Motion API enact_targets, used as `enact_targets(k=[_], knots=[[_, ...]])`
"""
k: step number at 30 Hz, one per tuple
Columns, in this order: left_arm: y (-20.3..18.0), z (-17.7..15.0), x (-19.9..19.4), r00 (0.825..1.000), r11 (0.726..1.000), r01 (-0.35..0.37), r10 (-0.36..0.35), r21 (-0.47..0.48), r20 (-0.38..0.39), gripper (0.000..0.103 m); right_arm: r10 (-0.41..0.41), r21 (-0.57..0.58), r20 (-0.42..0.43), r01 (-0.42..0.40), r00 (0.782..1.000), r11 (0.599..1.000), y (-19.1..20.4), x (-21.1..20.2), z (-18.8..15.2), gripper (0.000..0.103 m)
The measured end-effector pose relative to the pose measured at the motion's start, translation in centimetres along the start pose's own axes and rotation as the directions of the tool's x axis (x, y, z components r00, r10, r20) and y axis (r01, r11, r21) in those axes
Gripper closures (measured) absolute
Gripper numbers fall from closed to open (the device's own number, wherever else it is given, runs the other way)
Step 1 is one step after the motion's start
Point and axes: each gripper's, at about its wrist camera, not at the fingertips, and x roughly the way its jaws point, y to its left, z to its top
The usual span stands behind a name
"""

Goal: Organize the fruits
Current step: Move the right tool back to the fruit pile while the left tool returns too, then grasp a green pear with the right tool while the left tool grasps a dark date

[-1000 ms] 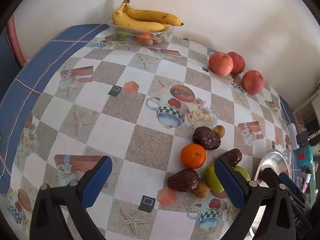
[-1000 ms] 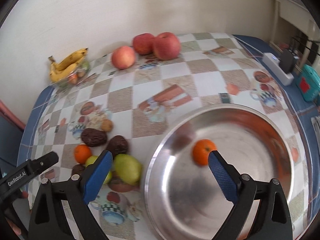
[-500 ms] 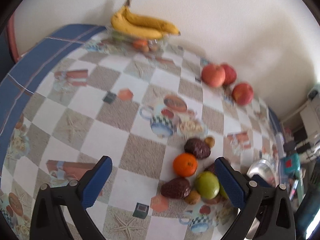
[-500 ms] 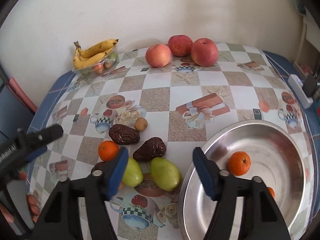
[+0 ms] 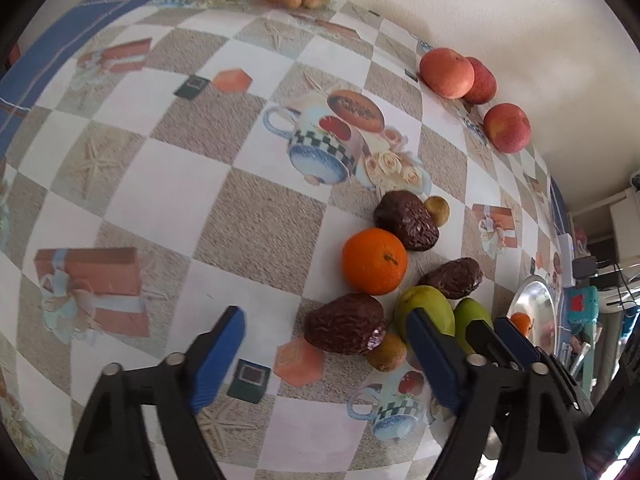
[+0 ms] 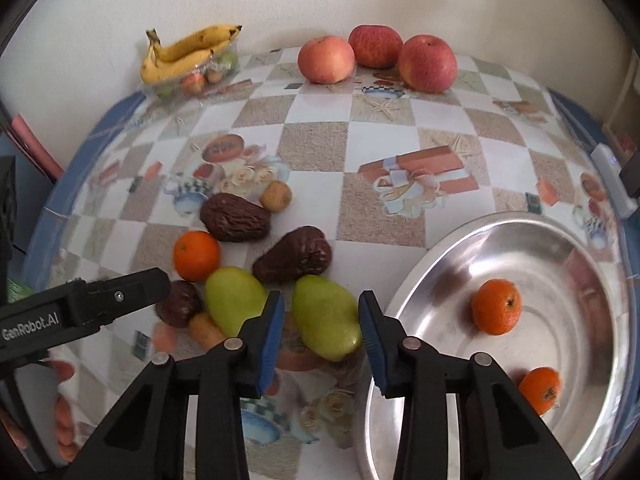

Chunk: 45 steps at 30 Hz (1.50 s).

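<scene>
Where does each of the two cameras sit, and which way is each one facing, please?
Left wrist: rides the left tongs, low over the table's left part, facing the fruit pile around the orange; its blue fingers show.
Right wrist: rides the right tongs, facing the green mango beside the steel bowl; the left tongs' arm shows.
Both views share the pile, the bowl, three apples and bananas.

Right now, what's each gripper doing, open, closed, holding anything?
Left gripper: open, empty.
Right gripper: open around the green mango, not gripping.
</scene>
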Motion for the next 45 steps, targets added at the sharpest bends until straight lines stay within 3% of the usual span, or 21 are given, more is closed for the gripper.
enact_targets(k=[2,4,22,34,39,42,45], knots=[[-0.2,-0.1,0.4,1.000,1.000,0.012,-0.012,-0.005,-0.020,0.035,-0.009,-0.017,0.001,0.009,1.000,1.000,0.1,0.1,-0.1,0.063],[-0.6,-0.2,0.6,0.999,1.000,0.020,-0.020,0.003,-0.029,0.054,-0.014,-0.026,0.000,0.014,1.000,1.000,0.2,0.1,-0.1,0.063],[0.9,0.0,-0.2,0.997,0.994,0.064,-0.066,-0.094,-0.027,0.055,-0.087,-0.162,0.010,0.088,0.996,0.983,1.5,0.5,-0.2,0.063],[1.4,-0.1,-0.4,0.996,0.989,0.074,-0.079,-0.131,-0.036,0.055,-0.133,-0.262,0.012,0.131,0.991,0.956,2.7,0.9,-0.6,0.054],[1.3,-0.1,-0.4,0.996,0.989,0.074,-0.079,-0.131,-0.033,0.055,-0.166,-0.270,0.001,0.160,0.986,0.950,2.5,1.3,-0.8,0.055],[1.3,0.0,-0.4,0.996,0.988,0.075,-0.079,-0.134,-0.028,0.055,-0.195,-0.269,-0.001,0.187,0.981,0.945,2.2,1.6,-0.8,0.061],[1.4,0.0,-0.5,0.997,0.987,0.074,-0.078,-0.140,-0.024,0.055,-0.163,-0.228,-0.012,0.156,0.987,0.961,1.6,1.5,-0.6,0.061]])
